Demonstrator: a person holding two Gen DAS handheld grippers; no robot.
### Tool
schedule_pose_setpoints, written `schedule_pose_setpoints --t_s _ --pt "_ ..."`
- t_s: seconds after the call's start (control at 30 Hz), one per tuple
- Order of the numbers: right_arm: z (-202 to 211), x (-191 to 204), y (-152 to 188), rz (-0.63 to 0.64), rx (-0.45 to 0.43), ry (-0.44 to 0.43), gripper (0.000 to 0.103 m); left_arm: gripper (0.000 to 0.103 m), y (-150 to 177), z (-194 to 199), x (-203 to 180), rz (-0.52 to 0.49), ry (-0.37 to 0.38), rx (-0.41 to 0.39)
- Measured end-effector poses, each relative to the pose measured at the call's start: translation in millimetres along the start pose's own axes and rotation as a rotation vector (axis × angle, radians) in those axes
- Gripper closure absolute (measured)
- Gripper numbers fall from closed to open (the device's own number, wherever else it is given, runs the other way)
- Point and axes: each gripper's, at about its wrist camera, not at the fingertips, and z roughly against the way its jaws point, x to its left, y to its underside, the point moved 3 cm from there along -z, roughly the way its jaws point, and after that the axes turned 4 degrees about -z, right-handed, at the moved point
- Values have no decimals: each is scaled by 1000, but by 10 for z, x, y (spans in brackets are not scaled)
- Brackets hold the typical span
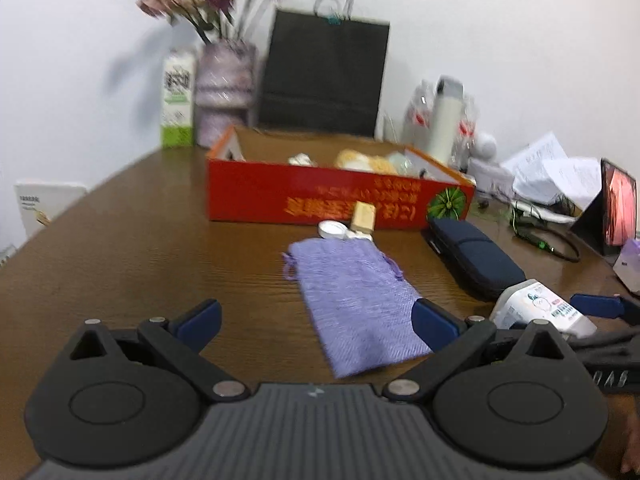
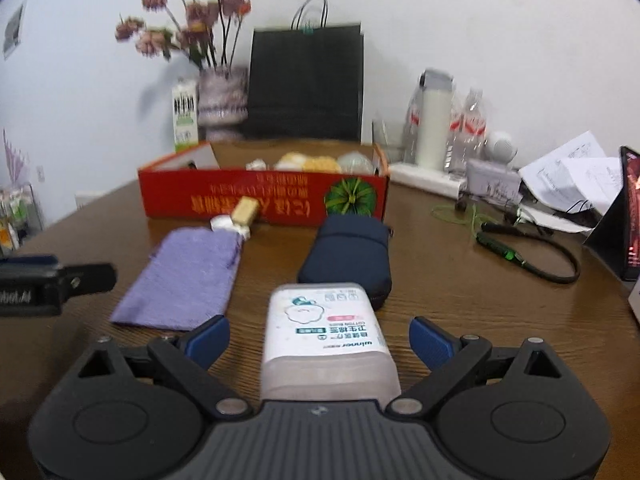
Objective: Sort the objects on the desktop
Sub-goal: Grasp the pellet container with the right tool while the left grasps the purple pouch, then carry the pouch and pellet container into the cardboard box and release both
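The left gripper (image 1: 316, 322) hangs low over the brown table (image 1: 140, 240) with its blue-padded jaws spread wide and nothing between them, the right pad over the near edge of a purple cloth pouch (image 1: 352, 300); the right gripper (image 2: 319, 340) is likewise spread wide, its jaws on either side of a white cotton-bud box (image 2: 326, 336) that lies flat on the table between them, neither pad touching it; the label on that box reads "winner" and "COTTON BUDS", with further Chinese characters and a cartoon figure; just beyond the box lies a dark blue zip case (image 2: 348, 252), and left of it the pouch, with a small tan block (image 2: 245, 210) and a white round lid (image 1: 333, 229) at its far end; behind these stands an open red cardboard box (image 1: 340, 200) printed with upside-down orange characters and a green melon picture, holding white and yellow soft items too blurred to name; a green-and-white carton (image 1: 178, 100), a vase of flowers (image 1: 224, 92) and a black paper bag (image 1: 324, 72) line the wall.
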Motion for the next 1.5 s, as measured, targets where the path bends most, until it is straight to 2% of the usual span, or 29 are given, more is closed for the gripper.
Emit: schedule_pose_setpoints --t_s 0.03,0.07,0.1,0.17,0.23,0.27,0.3,0.33,0.37,0.43,0.5,0.53,0.57,0.6,0.7,0.77,0.83,0.87,0.97,1.07,1.2,1.27,1.3,1.33,1.4,1.43,1.47,1.5 --pt "-49 -16 1 -8 19 -8 10 0 -55 -101 -16 0 -3 20" --pt "-82 -31 2 -19 37 -22 17 0 -93 -184 -26 2 -9 36" --pt "-116 -52 2 -35 51 -36 31 1 -140 -277 -44 4 -9 45" --pt "-171 -114 15 -78 72 -50 38 3 -209 -443 -102 2 -1 41" --pt "-181 -176 18 -123 67 -58 38 5 -252 -596 -217 -59 -17 49" --pt "-181 -202 24 -140 66 -61 38 7 -270 -698 -307 -129 -37 69" --pt "-179 -211 24 -147 64 -65 38 10 -282 -785 -369 -178 -51 91" --pt "-178 -215 28 -151 64 -67 38 19 -283 -865 -394 -194 -66 120" --pt "-176 -210 34 -149 64 -67 38 24 -290 -938 -390 -182 -66 146" --pt "-173 -194 36 -141 65 -63 38 24 -291 -996 -342 -139 -51 162" --pt "-160 -183 44 -137 64 -65 38 27 -271 -978 -356 -160 -49 154" --pt "-154 -182 42 -134 63 -66 38 33 -253 -955 -367 -167 -46 147" --pt "-149 -176 42 -131 61 -66 38 47 -228 -916 -379 -172 -26 140" --pt "-145 -170 43 -128 61 -65 38 55 -208 -870 -394 -177 4 136" --pt "-107 -145 59 -124 62 -68 38 72 -117 -708 -431 -213 31 128" --pt "-59 -131 78 -127 58 -76 38 90 -66 -594 -433 -220 51 136" --pt "16 -109 110 -124 49 -84 38 100 -1 -463 -400 -211 64 145" --pt "60 -94 129 -124 42 -85 38 102 44 -375 -361 -195 76 144" --pt "215 -55 173 -127 13 -99 38 102 180 -87 -237 -122 126 143" --pt "379 4 153 -120 -32 -120 38 102 218 185 -123 -61 136 102" --pt "536 96 42 -85 -84 -132 38 102 76 448 -41 -49 146 27" --pt "573 114 -15 -78 -104 -125 38 102 5 446 -21 -50 142 22" --pt "574 102 -36 -84 -104 -127 38 98 -12 373 -35 -69 154 40" --pt "579 79 -42 -99 -105 -130 38 94 -21 262 -45 -86 154 61" --pt "569 35 -47 -126 -95 -145 38 64 -22 23 -39 -83 129 83" --pt "567 17 -41 -137 -92 -146 38 35 -23 -100 -57 -85 134 102" --pt "566 6 -37 -138 -90 -146 38 24 -42 -232 -86 -89 155 115" --pt "563 5 -26 -133 -89 -145 38 24 -55 -317 -116 -94 165 106"
